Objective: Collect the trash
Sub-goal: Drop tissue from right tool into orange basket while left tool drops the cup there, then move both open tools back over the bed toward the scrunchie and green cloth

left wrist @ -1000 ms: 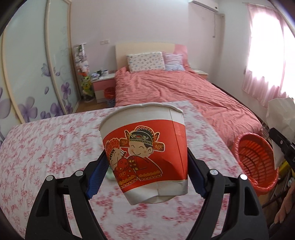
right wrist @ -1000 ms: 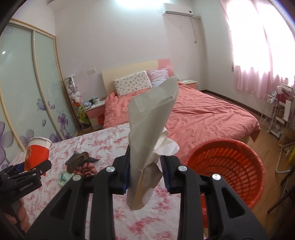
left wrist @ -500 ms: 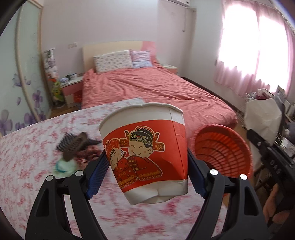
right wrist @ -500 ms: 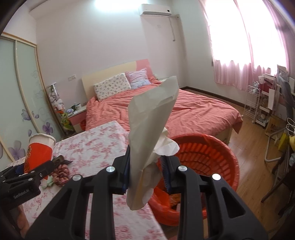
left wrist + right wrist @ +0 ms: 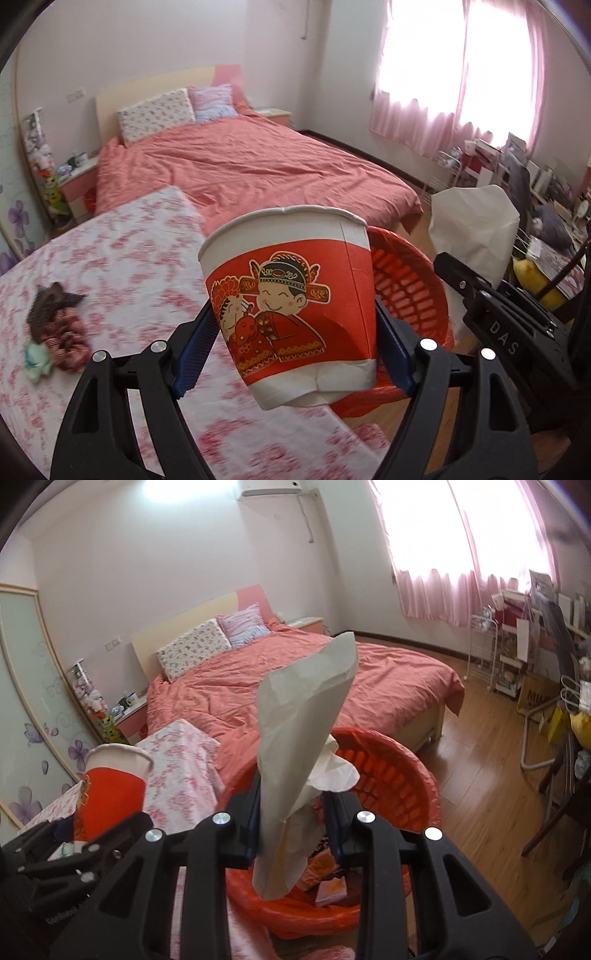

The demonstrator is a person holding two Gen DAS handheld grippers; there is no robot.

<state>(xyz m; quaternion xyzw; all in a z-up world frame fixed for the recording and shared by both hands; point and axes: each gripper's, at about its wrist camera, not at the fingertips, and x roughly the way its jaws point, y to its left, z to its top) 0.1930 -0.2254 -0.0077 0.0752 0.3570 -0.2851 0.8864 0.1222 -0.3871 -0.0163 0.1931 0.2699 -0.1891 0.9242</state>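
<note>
Transport step: left gripper (image 5: 295, 354) pinching paper cup (image 5: 291, 295), right gripper (image 5: 291, 823) pinching crumpled paper (image 5: 299, 738); next, both release over red basket (image 5: 399, 775).

Paper cup (image 5: 291, 302): white, red cartoon-printed band, dented near its base, tilted, clamped between blue pads. Crumpled paper wad (image 5: 303, 760): beige-white, upright, pinched low. Red trash basket (image 5: 417, 775): at 12 o'clock beyond the wad, wrappers inside.
</note>
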